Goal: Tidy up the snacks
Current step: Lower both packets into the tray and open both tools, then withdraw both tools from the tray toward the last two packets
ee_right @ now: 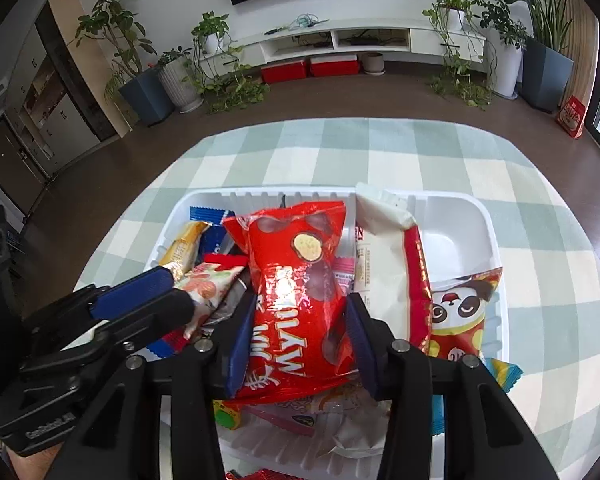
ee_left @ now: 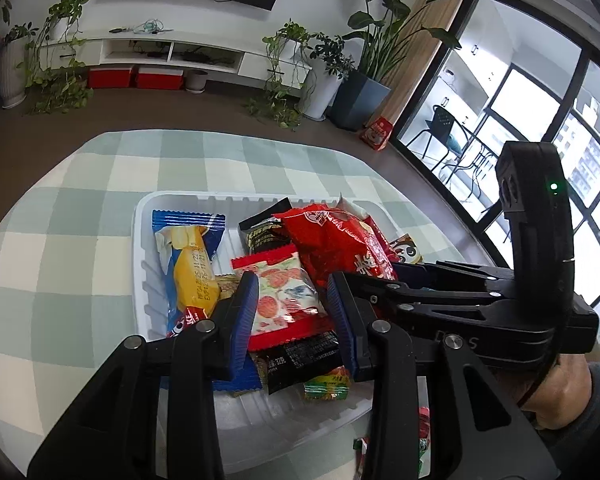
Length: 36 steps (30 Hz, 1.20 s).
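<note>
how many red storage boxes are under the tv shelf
2. Both sit side by side on the floor beneath the white wall shelf: the left red box and the right red box, just left of a small grey pot. Any others would be hidden behind the plants.

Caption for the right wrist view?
Right gripper clamps a red snack bag over the white tray.

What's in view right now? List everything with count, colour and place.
tray: one, white, on the checked cloth
tablecloth: one, green and white check, under the tray
big red bag: one, between the right gripper's fingers
strawberry packet: one, white and red, between the left gripper's fingers
yellow-and-blue packet: one, tray's left side
panda packet: one, tray's right side
white packet: one, beside the panda packet
left gripper: black, blue pads
right gripper: black, blue pads
</note>
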Motion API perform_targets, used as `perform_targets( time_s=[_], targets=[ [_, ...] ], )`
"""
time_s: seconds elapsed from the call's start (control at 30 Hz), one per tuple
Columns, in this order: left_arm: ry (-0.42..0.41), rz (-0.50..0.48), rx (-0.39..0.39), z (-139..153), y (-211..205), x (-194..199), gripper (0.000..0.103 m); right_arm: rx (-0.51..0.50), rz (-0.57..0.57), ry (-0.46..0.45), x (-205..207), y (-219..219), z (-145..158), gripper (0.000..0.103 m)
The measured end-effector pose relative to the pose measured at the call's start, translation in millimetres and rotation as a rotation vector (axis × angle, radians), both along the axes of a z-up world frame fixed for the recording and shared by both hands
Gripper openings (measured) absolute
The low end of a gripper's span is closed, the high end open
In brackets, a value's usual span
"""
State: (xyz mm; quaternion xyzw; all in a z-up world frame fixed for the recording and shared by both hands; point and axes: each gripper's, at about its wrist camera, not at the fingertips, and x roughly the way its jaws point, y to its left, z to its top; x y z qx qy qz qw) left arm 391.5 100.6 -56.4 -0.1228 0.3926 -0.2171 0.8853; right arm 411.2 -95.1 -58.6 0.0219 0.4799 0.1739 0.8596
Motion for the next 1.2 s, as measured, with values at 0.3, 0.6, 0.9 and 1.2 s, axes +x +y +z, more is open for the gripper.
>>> perform_targets(
  time_s=[0.3,0.6,0.9,1.2],
  targets=[
    [-0.058,0.024,-0.013,26,5,-34,0.067,0.067,-0.043,-0.06,-11,-14,21,0.071],
    [-0.048,-0.019,0.059,17,-9,-106,0.103,0.267,-0.042,-0.174,-93,-66,57,0.099],
    [-0.048,-0.122,0.284,-10,-62,-168,0.103,0.263,-0.129,-0.1,-172,-122,25,0.099],
    [0.037,-0.144,0.416,-30,-84,-155,0.103,0.256,-0.153,-0.041,-203,-131,6,0.097]
  ],
)
